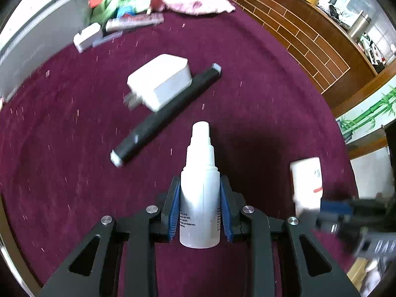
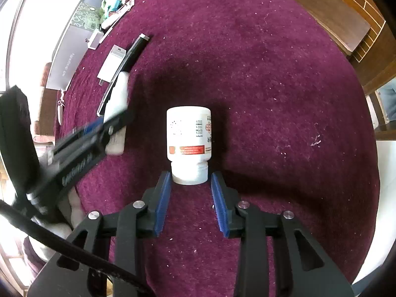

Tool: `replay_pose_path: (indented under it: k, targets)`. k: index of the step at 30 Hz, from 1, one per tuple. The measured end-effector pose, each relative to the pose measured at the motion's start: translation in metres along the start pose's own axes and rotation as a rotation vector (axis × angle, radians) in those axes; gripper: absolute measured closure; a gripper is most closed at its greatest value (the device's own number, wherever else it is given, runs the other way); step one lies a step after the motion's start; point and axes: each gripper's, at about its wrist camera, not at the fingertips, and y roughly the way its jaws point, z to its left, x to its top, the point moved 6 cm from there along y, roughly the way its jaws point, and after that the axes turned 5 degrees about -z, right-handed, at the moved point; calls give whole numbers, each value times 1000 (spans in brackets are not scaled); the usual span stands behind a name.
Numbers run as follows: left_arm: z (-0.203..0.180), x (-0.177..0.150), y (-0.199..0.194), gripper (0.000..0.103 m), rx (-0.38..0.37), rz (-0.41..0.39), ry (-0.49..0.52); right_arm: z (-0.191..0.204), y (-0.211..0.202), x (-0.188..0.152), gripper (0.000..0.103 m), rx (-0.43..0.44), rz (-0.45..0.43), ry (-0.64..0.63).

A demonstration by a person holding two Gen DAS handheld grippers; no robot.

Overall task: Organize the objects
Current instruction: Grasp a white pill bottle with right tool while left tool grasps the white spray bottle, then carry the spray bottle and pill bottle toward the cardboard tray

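My left gripper (image 1: 200,185) is shut on a white spray bottle (image 1: 200,188), nozzle pointing forward, above the maroon cloth (image 1: 259,104). Ahead lie a white charger (image 1: 160,84) and a black bar (image 1: 165,116). My right gripper (image 2: 190,178) is open. A white pill bottle (image 2: 188,138) with a red label band lies with its cap just between the fingertips, untouched by the blue pads (image 2: 163,198). The pill bottle also shows in the left wrist view (image 1: 307,183). The left gripper with the spray bottle (image 2: 116,113) shows blurred at the left of the right wrist view.
At the far edge lie a pink cloth (image 1: 195,0), a green bag (image 1: 116,5), a long flat packet (image 1: 135,21) and a small white adapter (image 1: 87,37). A grey box (image 2: 69,59) sits at the left edge. A wooden cabinet (image 1: 309,39) stands to the right.
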Motion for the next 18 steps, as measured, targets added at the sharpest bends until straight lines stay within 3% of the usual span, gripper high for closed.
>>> replay_pose_path:
  k: [4, 11, 13, 18]
  targets:
    - [0, 2, 1, 78, 11, -3, -26, 5, 2, 6, 62, -16, -17, -2]
    - [-13, -1, 4, 73, 98, -44, 34, 14, 6, 12, 61, -86, -32, -37]
    - [-14, -4, 2, 78, 106, -43, 45, 17, 7, 13, 61, -114, -32, -56]
    - [-13, -18, -12, 78, 111, -41, 52, 15, 6, 15, 71, -145, -43, -79]
